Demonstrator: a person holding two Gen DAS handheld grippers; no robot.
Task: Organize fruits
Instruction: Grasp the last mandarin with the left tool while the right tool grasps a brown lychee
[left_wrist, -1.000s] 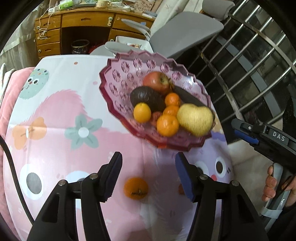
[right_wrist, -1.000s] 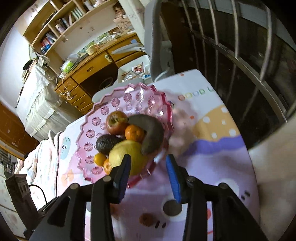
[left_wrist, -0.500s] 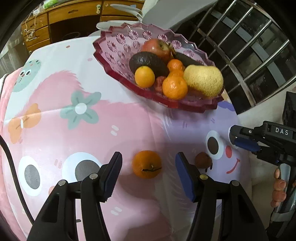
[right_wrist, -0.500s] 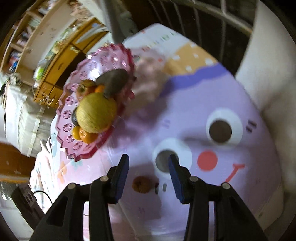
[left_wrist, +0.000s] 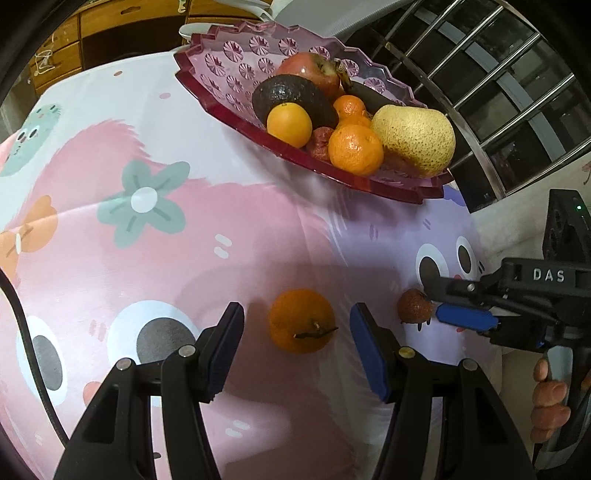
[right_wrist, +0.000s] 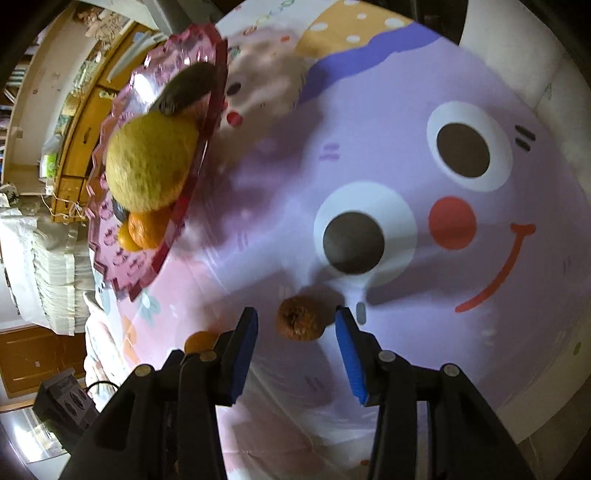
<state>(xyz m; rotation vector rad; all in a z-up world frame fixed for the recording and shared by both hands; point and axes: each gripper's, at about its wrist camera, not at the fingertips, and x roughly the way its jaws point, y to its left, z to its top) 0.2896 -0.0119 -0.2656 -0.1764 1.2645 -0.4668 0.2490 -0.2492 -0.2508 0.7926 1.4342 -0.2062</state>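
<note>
A loose orange (left_wrist: 301, 320) lies on the cartoon tablecloth between the blue pads of my left gripper (left_wrist: 295, 345), which stands open around it with a gap on each side. A small brown rough fruit (right_wrist: 301, 323) rests between the open pads of my right gripper (right_wrist: 295, 345), untouched; in the left wrist view that small brown fruit (left_wrist: 413, 305) sits just off the right gripper's fingertips (left_wrist: 463, 317). The pink glass dish (left_wrist: 236, 62) at the back holds an apple, an avocado, several oranges and a yellow pear (left_wrist: 415, 138).
The dish (right_wrist: 122, 273) stands near the table's far edge, beside a metal railing (left_wrist: 491, 96). A hand (left_wrist: 550, 398) grips the right tool's handle at the table's right edge. A wooden desk (left_wrist: 59, 48) and chair are behind. The orange (right_wrist: 199, 341) peeks beside the right gripper's left finger.
Both grippers have come down toward the cloth. The orange now lies between the left pads and the brown fruit between the right pads. The right view has rolled, moving the dish to the left.
</note>
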